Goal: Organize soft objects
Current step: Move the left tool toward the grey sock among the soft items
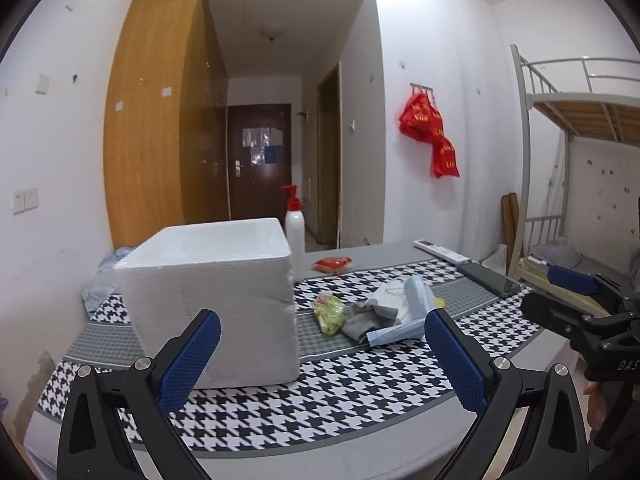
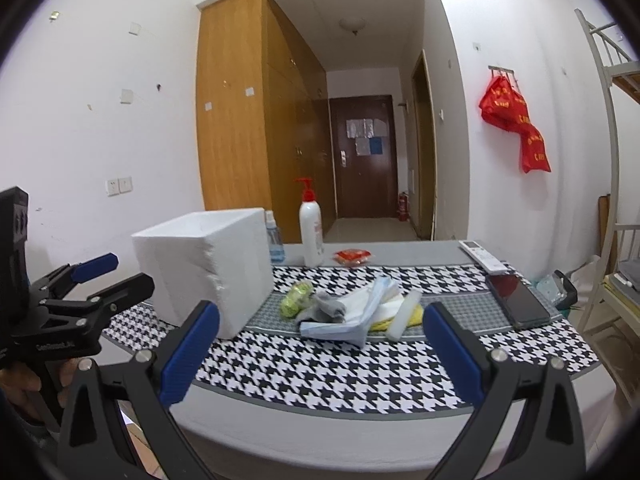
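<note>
A pile of soft things lies mid-table: a grey sock (image 1: 370,316) (image 2: 330,307), a green-yellow crumpled bag (image 1: 330,314) (image 2: 296,298), white and light-blue cloths (image 1: 412,300) (image 2: 362,316), a yellow cloth (image 2: 416,316) and a white foam strip (image 2: 404,316). A white foam box (image 1: 212,300) (image 2: 208,264) stands to their left. My left gripper (image 1: 322,360) is open and empty, held above the table's near edge facing the box. My right gripper (image 2: 320,354) is open and empty, facing the pile; it also shows in the left wrist view (image 1: 560,296).
The table (image 2: 340,376) has a houndstooth cloth. At the back stand a white pump bottle (image 2: 311,232), a small blue spray bottle (image 2: 274,242) and a red packet (image 2: 354,257). A remote (image 2: 482,256) and a phone (image 2: 518,300) lie right. A bunk bed (image 1: 568,152) stands right.
</note>
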Motion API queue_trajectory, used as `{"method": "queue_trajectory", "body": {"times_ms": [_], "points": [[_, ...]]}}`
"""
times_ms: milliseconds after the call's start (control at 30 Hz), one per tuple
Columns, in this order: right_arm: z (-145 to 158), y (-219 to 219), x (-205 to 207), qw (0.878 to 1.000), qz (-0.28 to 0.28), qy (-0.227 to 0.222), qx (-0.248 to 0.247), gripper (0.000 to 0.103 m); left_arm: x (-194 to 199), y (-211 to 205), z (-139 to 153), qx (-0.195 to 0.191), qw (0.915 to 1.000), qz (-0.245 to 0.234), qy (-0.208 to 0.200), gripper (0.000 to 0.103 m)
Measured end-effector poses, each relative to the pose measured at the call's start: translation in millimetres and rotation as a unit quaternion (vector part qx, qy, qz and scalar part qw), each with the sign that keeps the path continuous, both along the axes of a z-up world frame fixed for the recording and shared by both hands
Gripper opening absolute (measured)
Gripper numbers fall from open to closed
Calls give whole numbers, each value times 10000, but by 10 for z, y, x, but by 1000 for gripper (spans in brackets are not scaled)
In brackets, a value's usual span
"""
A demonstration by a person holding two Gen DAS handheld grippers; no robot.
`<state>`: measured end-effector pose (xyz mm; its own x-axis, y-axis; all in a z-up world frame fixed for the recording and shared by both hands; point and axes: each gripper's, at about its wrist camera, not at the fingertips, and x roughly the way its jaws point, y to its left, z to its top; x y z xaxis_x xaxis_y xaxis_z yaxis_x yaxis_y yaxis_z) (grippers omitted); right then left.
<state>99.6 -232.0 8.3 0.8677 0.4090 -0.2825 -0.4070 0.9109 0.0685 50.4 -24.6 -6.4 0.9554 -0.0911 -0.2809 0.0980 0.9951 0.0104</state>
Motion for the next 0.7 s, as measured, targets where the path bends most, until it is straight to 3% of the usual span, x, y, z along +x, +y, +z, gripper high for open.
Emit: {"method": "queue_trajectory", "body": {"times_ms": [700], "points": [[-62, -120, 480, 9989, -128, 447, -17, 103, 524, -279, -19, 70, 9982, -319, 497, 102]]}}
